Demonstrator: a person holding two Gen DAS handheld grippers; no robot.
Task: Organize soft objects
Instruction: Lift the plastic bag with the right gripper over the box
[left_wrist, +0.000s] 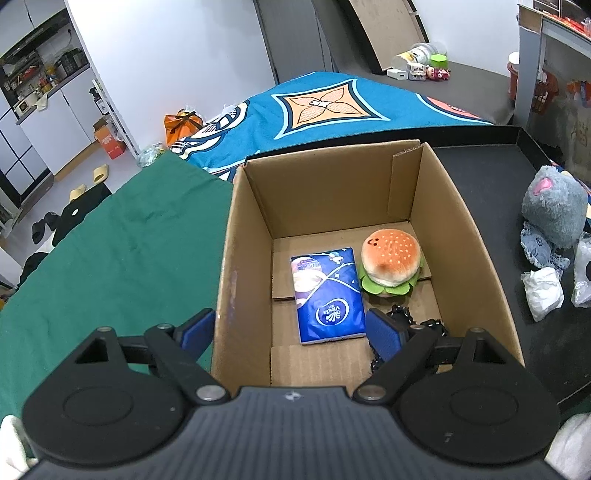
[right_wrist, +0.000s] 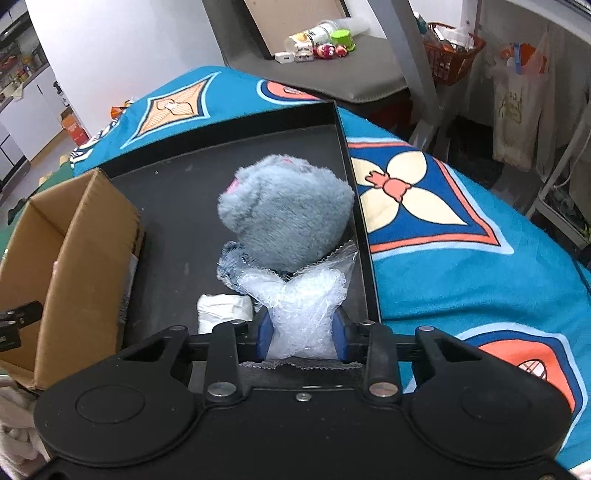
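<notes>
Clear crinkly plastic bag (right_wrist: 306, 314), on black tray (right_wrist: 177, 206) near grey fluffy plush toy (right_wrist: 284, 210): pinched btwn right gripper (right_wrist: 303, 341) fingers. Brown cardboard box (left_wrist: 476, 266) lies left. Left gripper (left_wrist: 291, 334) fingers spread, empty, hovering over box w/ blue tissue pack (left_wrist: 327, 295), burger plush (left_wrist: 390, 260).
</notes>
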